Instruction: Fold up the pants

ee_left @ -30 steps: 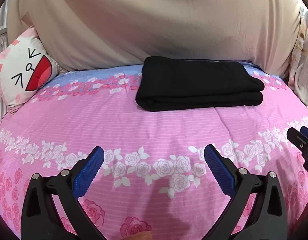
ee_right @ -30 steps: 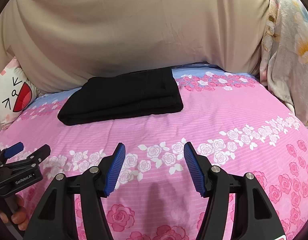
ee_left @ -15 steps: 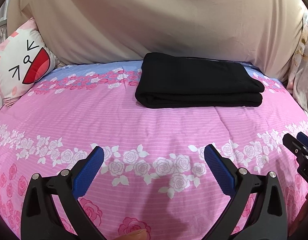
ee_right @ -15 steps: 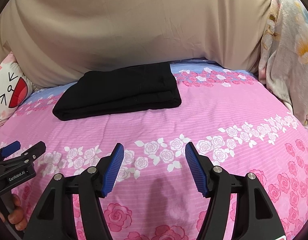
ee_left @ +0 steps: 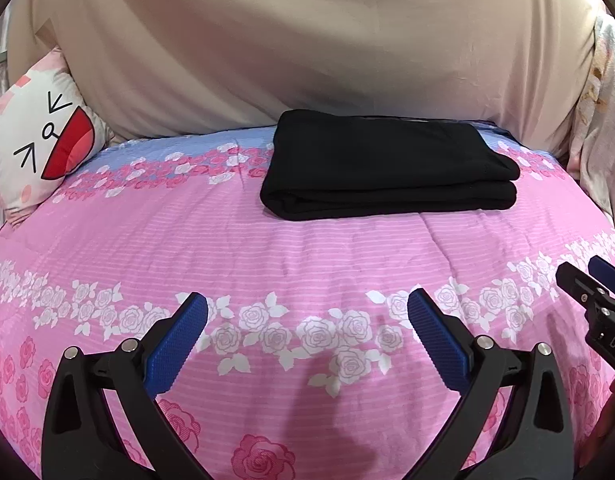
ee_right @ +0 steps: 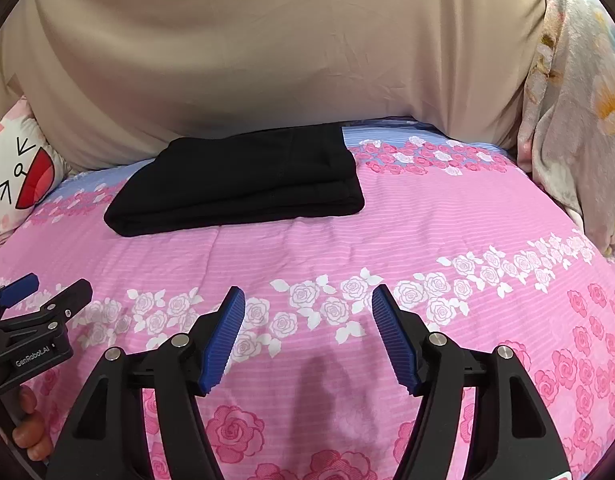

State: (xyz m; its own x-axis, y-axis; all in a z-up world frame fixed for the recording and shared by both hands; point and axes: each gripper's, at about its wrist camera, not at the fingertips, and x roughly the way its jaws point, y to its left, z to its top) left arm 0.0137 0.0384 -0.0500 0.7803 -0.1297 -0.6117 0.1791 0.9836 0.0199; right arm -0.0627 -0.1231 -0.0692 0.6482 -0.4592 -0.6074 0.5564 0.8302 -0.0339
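Lying folded into a compact black stack, the pants (ee_left: 387,172) are resting at the far side of the pink floral bed cover (ee_left: 307,264), well apart from both tools. Left tool (ee_left: 307,340) and right tool (ee_right: 307,332) are hovering released and empty over the near roses. Likely risk: any further reach in could be snagging the top layer and undoing the fold.

Soft even light, sharp focus, fisheye-warped edges
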